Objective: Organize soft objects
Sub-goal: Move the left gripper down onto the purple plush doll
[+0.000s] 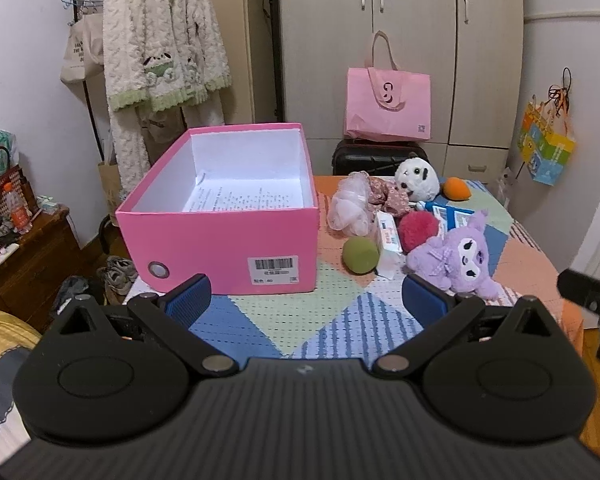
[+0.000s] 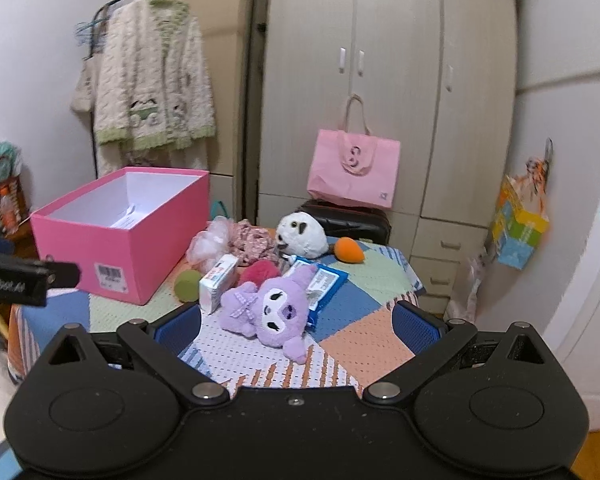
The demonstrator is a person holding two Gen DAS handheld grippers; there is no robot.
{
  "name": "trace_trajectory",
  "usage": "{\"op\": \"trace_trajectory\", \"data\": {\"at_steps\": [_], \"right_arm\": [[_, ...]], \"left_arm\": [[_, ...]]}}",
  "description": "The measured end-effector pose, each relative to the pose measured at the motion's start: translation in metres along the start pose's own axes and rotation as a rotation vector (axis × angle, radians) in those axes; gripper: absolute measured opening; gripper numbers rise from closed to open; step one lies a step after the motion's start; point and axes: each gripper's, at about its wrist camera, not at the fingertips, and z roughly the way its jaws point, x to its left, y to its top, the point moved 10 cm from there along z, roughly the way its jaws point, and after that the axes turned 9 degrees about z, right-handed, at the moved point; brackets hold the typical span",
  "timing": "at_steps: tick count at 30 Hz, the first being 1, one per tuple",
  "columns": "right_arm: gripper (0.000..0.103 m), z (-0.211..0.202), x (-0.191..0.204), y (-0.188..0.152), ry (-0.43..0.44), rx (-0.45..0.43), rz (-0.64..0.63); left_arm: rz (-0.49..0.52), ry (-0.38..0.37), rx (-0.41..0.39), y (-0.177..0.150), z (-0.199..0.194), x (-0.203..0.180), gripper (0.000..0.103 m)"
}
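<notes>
An open pink box [image 1: 228, 252] [image 2: 116, 236] with a paper sheet inside stands on the patchwork table. To its right lies a pile: purple plush [image 1: 456, 260] [image 2: 272, 308], white panda plush [image 1: 416, 178] [image 2: 302, 236], red pom [image 1: 418, 230] [image 2: 260, 272], green ball [image 1: 360, 256] [image 2: 187, 285], orange plush [image 1: 456, 189] [image 2: 349, 250], pink mesh puff [image 1: 348, 208] [image 2: 210, 244], floral cloth [image 1: 392, 196] [image 2: 250, 240]. My left gripper [image 1: 306, 300] is open and empty, before the box. My right gripper [image 2: 296, 324] is open and empty, just short of the purple plush.
A small white carton [image 1: 388, 236] [image 2: 218, 284] and blue packets [image 1: 448, 214] [image 2: 324, 284] lie among the toys. A pink tote [image 1: 388, 106] [image 2: 354, 172] sits on a black suitcase [image 2: 352, 220] behind the table. Wardrobe behind, coat rack and cluttered shelf at left.
</notes>
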Motion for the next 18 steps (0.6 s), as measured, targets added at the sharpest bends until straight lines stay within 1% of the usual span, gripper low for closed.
{"op": "trace_trajectory", "data": {"at_steps": [2,6,7,11,15,17,18], "right_arm": [[0.103,-0.002,0.004,0.000,0.020,-0.006,-0.017],[0.103,-0.003,0.007,0.006,0.082,-0.024,-0.025],[0.103,-0.001,0.006,0.007,0.094,-0.032,-0.024],[0.103,0.015,-0.002,0.008,0.148,-0.061,-0.019],[0.103,0.046,-0.011,0.001,0.220,-0.026,0.028],[0.103,0.059,-0.012,-0.003,0.241,-0.016,0.024],[0.103,0.067,-0.011,-0.005,0.245,-0.015,0.001]], "left_arm": [[-0.001,-0.018,0.000,0.003,0.000,-0.003,0.103],[0.022,-0.042,-0.034,0.016,0.000,-0.013,0.103],[0.033,-0.058,-0.043,0.020,0.002,-0.018,0.103],[0.046,-0.159,-0.037,0.029,0.018,-0.040,0.103],[0.069,-0.238,-0.032,0.033,0.042,-0.066,0.102],[0.066,-0.274,-0.027,0.034,0.052,-0.077,0.101],[0.058,-0.297,-0.028,0.034,0.059,-0.082,0.101]]}}
